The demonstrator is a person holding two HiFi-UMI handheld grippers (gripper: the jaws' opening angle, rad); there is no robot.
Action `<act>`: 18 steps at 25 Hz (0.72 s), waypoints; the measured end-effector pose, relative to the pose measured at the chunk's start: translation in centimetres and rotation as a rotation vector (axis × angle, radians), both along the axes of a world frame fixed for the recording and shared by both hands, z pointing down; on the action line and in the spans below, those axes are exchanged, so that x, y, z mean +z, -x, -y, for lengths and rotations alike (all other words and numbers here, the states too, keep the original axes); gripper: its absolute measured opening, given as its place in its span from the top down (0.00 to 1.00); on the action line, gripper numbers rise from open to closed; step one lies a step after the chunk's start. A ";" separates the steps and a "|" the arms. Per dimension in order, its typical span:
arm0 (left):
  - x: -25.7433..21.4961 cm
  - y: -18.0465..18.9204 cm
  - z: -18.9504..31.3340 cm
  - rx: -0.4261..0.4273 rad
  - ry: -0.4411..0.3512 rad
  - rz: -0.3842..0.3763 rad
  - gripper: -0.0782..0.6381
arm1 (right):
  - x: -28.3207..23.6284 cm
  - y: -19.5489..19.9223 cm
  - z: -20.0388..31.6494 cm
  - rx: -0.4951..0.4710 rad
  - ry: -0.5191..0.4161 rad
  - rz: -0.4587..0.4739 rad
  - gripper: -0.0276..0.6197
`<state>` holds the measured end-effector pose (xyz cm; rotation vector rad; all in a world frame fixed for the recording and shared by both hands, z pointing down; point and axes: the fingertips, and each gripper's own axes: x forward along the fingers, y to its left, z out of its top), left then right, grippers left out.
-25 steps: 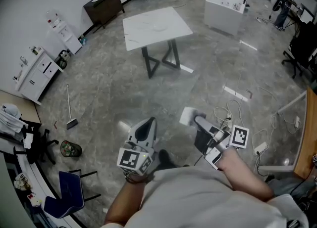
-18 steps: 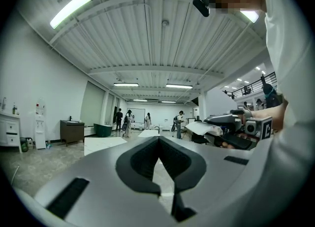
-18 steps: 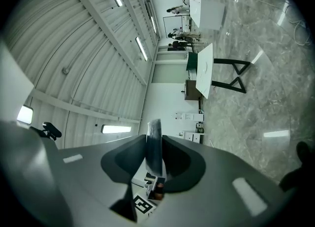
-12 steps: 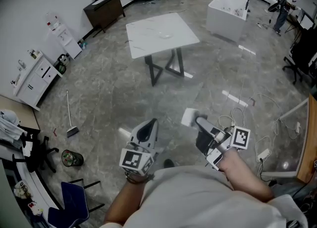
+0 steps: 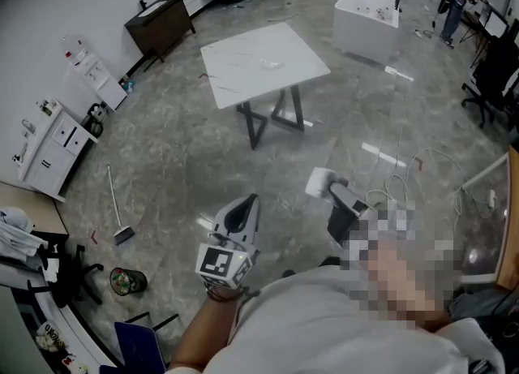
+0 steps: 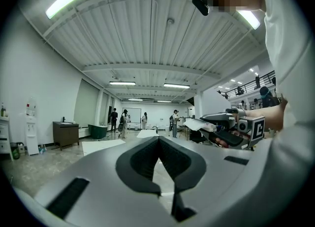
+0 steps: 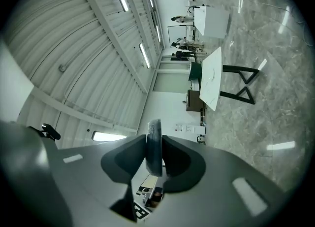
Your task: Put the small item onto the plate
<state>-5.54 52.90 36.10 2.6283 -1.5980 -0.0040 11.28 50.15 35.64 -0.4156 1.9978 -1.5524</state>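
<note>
My right gripper point(image 5: 326, 187) is shut on a small flat white item point(image 5: 318, 181), held out over the grey floor. In the right gripper view the small item point(image 7: 153, 145) shows edge-on, pinched between the two dark pads. In the left gripper view the same white item point(image 6: 198, 124) sticks out of the right gripper point(image 6: 204, 121). My left gripper point(image 5: 247, 200) hangs beside it at the left, its jaws shut with nothing between them. A white square table point(image 5: 263, 62) stands ahead, with a faint pale shape on its top. I cannot make out a plate.
A white tub point(image 5: 366, 9) stands beyond the table, a dark cabinet point(image 5: 160, 23) at the back left, white cabinets point(image 5: 49, 133) along the left wall. A broom point(image 5: 120, 230), a bin point(image 5: 128, 281) and floor cables point(image 5: 405, 178) lie nearby. An office chair point(image 5: 495, 72) stands right.
The table and the floor clutter have slid lower and nearer in the head view. Both grippers keep their places and the right one still holds the item.
</note>
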 end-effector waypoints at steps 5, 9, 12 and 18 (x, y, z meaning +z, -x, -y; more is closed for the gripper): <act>-0.3 1.3 4.2 -0.014 -0.009 0.001 0.88 | -0.1 0.8 4.8 0.007 0.004 0.012 0.81; -0.3 1.5 9.1 -0.036 -0.014 0.011 0.88 | -0.2 1.4 10.3 -0.015 -0.002 0.027 0.81; -0.4 1.6 13.7 -0.064 -0.021 0.011 0.88 | -0.1 1.6 15.1 -0.039 -0.008 0.035 0.81; -1.3 -0.1 25.0 -0.113 -0.039 0.006 0.88 | -0.2 0.0 26.8 -0.091 -0.009 0.030 0.81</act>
